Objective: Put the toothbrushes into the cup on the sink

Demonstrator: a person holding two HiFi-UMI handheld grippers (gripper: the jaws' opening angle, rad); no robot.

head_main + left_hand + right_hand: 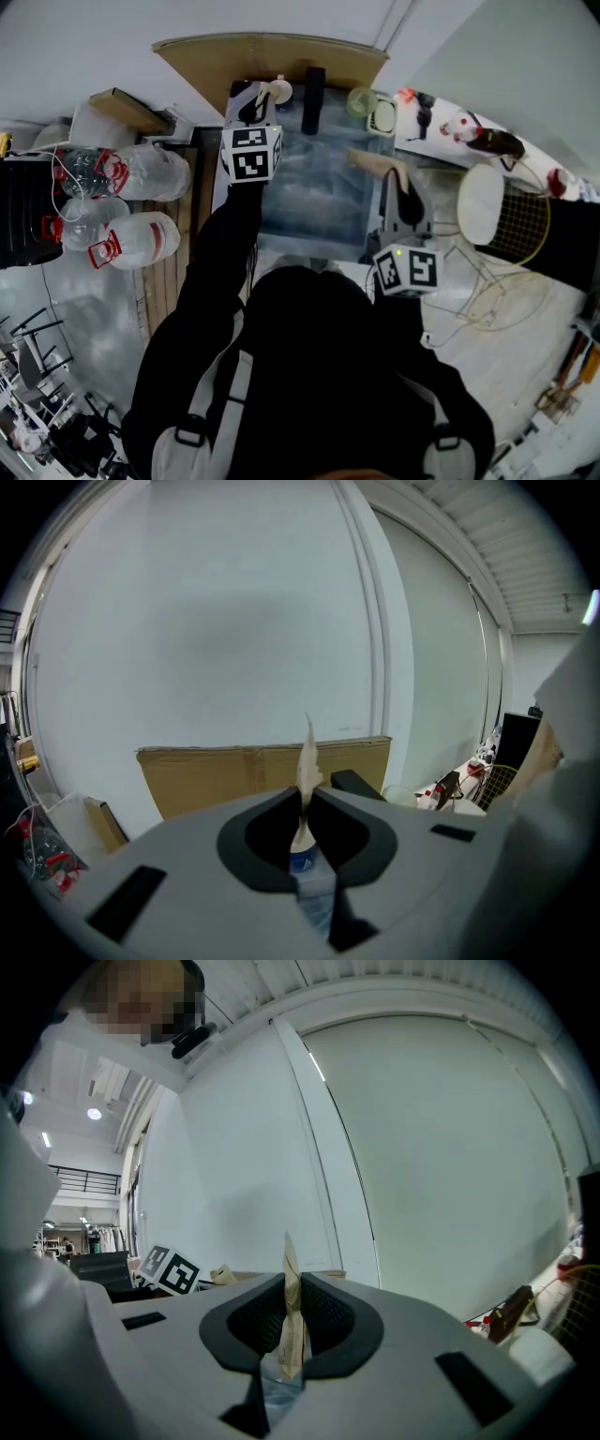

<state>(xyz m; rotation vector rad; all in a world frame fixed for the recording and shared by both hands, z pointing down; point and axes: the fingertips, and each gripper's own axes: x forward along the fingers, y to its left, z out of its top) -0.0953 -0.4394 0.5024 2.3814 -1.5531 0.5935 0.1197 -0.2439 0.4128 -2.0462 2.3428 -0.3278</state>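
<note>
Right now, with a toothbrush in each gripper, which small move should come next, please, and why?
Probably ease the right gripper forward: its toothbrush points toward the cup just ahead, whereas the faucet stands between the left gripper and the cup.

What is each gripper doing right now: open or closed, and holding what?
Left gripper: jaws closed on a thin beige packet.
Right gripper: jaws closed on a second beige packet.

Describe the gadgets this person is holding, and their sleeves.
The left gripper and right gripper are pale grey shells, black inside the mouth. Each carries a white cube with black square markers. The sleeves are black.
</note>
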